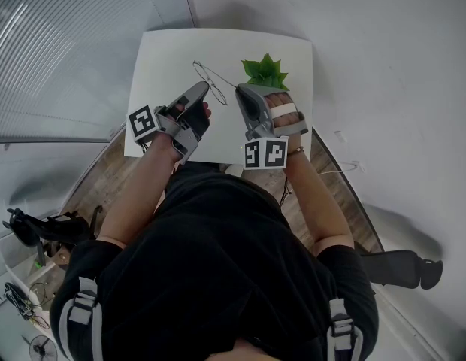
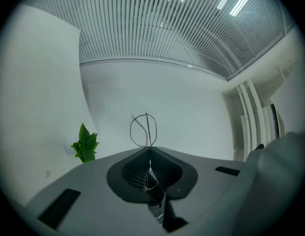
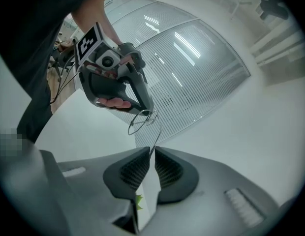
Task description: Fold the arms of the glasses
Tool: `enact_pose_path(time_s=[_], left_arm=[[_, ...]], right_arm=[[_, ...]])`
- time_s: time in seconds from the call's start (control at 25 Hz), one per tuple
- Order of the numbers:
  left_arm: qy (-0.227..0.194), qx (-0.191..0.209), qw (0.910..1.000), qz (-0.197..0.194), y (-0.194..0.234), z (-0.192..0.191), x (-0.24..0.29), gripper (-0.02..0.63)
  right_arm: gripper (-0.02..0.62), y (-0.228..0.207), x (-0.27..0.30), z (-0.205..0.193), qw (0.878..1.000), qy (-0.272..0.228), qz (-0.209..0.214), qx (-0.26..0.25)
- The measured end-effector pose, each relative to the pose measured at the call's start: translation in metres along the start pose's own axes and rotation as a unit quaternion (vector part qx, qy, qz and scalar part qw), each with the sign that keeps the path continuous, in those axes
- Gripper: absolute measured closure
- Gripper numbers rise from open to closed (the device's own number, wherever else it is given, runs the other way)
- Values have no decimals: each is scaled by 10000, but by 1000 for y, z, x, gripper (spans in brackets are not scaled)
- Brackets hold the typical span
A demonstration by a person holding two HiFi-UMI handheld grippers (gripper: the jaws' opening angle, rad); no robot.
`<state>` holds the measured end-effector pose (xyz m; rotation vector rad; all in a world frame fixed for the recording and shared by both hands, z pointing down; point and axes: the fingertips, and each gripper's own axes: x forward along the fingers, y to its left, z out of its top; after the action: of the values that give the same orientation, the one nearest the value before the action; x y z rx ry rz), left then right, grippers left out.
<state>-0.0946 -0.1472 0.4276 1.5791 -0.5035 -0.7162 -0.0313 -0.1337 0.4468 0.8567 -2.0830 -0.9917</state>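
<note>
Thin wire-rimmed glasses (image 1: 209,77) hang in the air over the white table (image 1: 165,59), held between both grippers. My left gripper (image 1: 205,87) comes in from the left and is shut on the wire of the glasses (image 2: 148,127); the round rim stands up just beyond its jaws (image 2: 149,149). My right gripper (image 1: 240,89) is on the right. In the right gripper view, one slim arm of the glasses (image 3: 140,121) runs down into its jaw tips (image 3: 152,151), which pinch it. The left gripper (image 3: 147,108) shows there holding the other side.
A small green plant (image 1: 266,72) stands on the table's far right, just beyond the right gripper, and also shows as the plant (image 2: 84,144) in the left gripper view. A slatted glass wall (image 1: 60,43) runs on the left. Cables and dark gear (image 1: 37,232) lie on the floor.
</note>
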Motion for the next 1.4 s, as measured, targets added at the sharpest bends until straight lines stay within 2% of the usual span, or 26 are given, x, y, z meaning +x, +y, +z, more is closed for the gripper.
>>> enact_pose_path(time_s=[0.44, 0.84, 1.4], left_arm=[[-56, 39, 10000, -23, -8, -1, 1, 594], [-49, 20, 10000, -21, 0, 1, 10, 594], [-85, 67, 9999, 73, -1, 3, -1, 594]], right_arm=[[551, 8, -8, 16, 9996, -193, 176, 75], [535, 24, -3, 13, 9972, -428, 605, 134], [503, 37, -9, 31, 9943, -659, 829, 142]])
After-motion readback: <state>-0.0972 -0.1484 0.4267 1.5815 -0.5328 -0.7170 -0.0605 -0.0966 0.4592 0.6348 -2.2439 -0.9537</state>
